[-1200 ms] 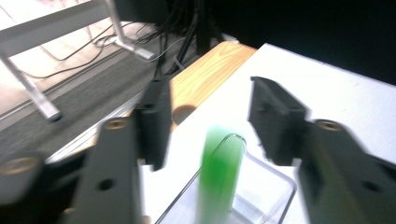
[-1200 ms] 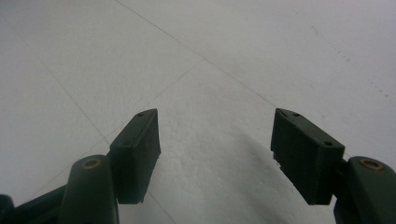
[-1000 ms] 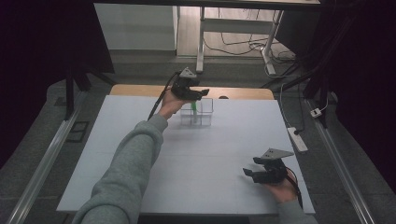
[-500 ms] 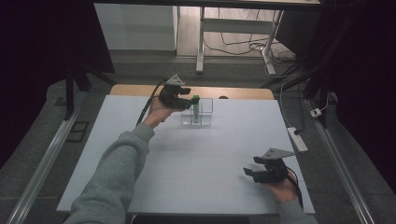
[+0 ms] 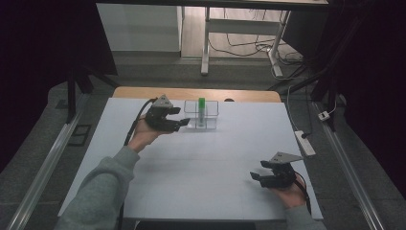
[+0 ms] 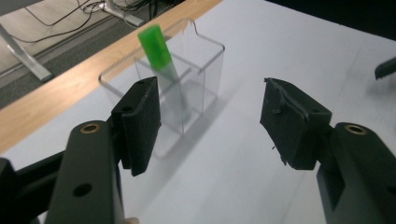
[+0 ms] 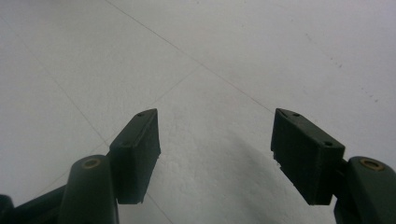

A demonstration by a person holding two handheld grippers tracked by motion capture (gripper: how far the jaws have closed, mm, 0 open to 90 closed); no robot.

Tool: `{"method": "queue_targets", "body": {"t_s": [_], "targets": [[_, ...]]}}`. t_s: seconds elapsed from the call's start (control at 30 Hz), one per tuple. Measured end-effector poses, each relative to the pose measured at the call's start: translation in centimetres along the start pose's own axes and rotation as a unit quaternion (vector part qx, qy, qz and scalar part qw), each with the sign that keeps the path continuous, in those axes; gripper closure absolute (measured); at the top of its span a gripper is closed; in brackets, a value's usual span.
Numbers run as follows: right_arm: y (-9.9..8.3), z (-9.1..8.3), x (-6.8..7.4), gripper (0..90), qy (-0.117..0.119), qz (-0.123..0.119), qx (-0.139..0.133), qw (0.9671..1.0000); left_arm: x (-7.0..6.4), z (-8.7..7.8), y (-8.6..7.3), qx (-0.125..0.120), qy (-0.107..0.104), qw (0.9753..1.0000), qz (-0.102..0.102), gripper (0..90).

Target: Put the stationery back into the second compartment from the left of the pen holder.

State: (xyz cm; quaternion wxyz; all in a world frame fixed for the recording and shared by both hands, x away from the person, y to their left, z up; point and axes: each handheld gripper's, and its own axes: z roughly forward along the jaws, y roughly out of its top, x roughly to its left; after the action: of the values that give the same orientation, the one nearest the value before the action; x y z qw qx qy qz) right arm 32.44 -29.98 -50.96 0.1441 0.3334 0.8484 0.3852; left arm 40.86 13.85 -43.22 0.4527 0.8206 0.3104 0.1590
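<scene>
A clear plastic holder with compartments stands near the far edge of the white table. A green marker stands in it, leaning slightly. My left gripper hovers just left of the holder, open and holding nothing. In the left gripper view its jaws stand wide apart, with the holder and the green marker just beyond the left jaw. My right gripper rests open near the table's front right; its jaws frame bare white table.
A wooden strip runs along the table's far edge. A white power strip lies off the right edge. Desk legs and cables stand on the floor beyond. The other gripper's tip shows far right in the left gripper view.
My left gripper has drawn back from above the holder, leftward and toward the person, leaving the green marker standing in it. The right gripper has stayed put.
</scene>
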Motion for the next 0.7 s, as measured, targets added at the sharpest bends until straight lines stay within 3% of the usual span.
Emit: {"method": "queue_targets", "body": {"t_s": [0.1,0.2,0.3,0.43,0.6,0.7], "targets": [[0.0,-0.1,0.0,32.0,-0.001,-0.003,0.000,1.0000,-0.5,-1.2,-1.7,-0.001,0.004,1.0000,-0.009,37.3],[0.0,-0.1,-0.1,32.0,-0.001,-0.002,-0.001,1.0000,-1.0,-2.3,-3.3,-0.004,0.008,1.0000,-0.004,36.7],[-0.1,-0.1,-0.1,32.0,-0.001,0.000,-0.003,1.0000,-1.6,-3.1,-4.7,-0.005,0.001,0.9999,-0.011,36.2],[-0.1,-0.3,-0.2,32.0,-0.001,-0.001,-0.006,1.0000,-2.5,-4.2,-6.5,0.007,0.011,0.9999,-0.003,35.3],[-0.2,-0.3,-0.3,32.0,-0.001,-0.001,-0.007,1.0000,-3.5,-5.1,-9.1,0.023,0.027,0.9994,-0.005,34.2],[-0.2,-0.4,-0.4,32.0,-0.001,-0.001,-0.010,1.0000,-3.9,-5.7,-10.5,0.029,0.025,0.9992,-0.012,34.0]]}}
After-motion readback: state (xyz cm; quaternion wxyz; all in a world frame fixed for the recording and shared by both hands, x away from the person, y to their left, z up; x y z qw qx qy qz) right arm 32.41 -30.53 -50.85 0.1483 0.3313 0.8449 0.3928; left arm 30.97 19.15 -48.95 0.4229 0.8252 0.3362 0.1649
